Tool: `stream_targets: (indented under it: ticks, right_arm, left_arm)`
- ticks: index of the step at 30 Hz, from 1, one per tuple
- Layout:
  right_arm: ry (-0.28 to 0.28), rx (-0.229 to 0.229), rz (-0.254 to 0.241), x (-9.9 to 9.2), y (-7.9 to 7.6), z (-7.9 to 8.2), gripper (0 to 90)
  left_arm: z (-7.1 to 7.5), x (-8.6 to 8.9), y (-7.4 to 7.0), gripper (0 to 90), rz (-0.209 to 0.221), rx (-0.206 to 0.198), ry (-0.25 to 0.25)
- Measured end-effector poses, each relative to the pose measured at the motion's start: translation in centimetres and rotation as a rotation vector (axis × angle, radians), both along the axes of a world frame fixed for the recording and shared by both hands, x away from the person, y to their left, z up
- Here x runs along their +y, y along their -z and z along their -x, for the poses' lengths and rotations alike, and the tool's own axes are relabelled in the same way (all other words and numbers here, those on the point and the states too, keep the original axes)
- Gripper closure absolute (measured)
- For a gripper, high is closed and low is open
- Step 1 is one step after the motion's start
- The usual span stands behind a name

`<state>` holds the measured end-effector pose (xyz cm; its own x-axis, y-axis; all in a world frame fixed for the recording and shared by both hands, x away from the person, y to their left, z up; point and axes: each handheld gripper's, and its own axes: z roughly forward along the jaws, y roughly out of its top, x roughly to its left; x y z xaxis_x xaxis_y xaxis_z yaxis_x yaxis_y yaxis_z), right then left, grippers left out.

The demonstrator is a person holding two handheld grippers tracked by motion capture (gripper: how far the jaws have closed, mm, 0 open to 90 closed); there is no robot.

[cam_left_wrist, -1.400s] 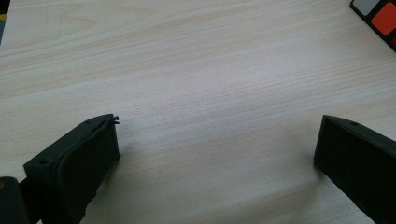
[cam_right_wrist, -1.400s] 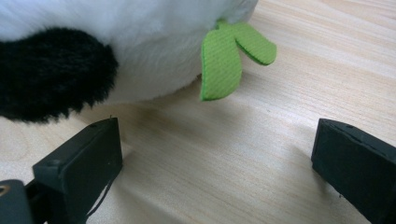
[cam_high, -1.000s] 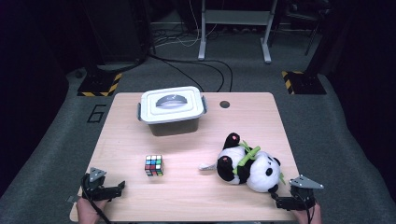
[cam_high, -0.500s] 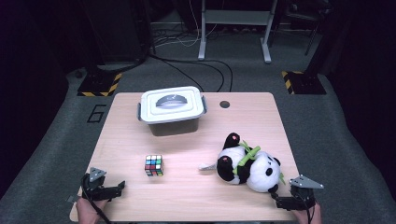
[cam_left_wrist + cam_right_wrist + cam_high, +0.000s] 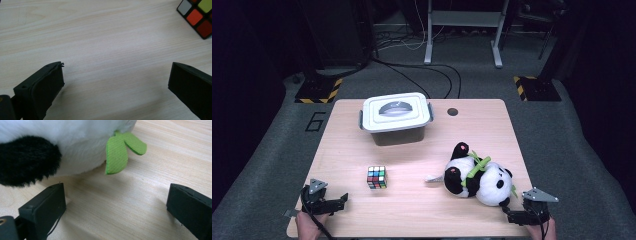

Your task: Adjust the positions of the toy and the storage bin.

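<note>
Both grippers parked at near edge, jaws spread, empty: left gripper (image 5: 343, 200) near cube (image 5: 377, 177), right gripper (image 5: 510, 216) just beside panda (image 5: 477, 176). Ready stance, I'd judge.

On the tabletop (image 5: 492, 125), the lidded box (image 5: 395, 118) sits behind the puzzle cube (image 5: 377, 177); the toy panda (image 5: 477, 175) lies right of the cube.
</note>
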<state>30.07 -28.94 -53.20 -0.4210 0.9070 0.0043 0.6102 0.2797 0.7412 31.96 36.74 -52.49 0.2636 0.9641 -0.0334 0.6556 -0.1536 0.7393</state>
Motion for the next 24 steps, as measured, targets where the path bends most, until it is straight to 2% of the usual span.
stream_targets:
  ticks: [12,14,15,24]
  right_arm:
    - [0.001,0.000,0.000,0.0,0.0,0.0,1.6]
    - [0.001,0.000,0.000,0.0,0.0,0.0,1.6]
    - [0.001,-0.001,0.000,0.0,0.0,0.0,1.6]
    - [0.000,-0.001,-0.001,0.0,0.0,0.0,1.6]
  left_arm:
    - [-0.4,-2.5,-2.3,0.1,0.029,-0.034,0.068]
    - [-0.6,-3.1,-2.6,0.1,0.034,-0.047,0.076]
    - [-0.6,-3.3,-2.9,0.1,0.033,-0.040,0.088]
    - [-1.6,-6.1,-4.2,0.0,0.043,-0.063,0.148]
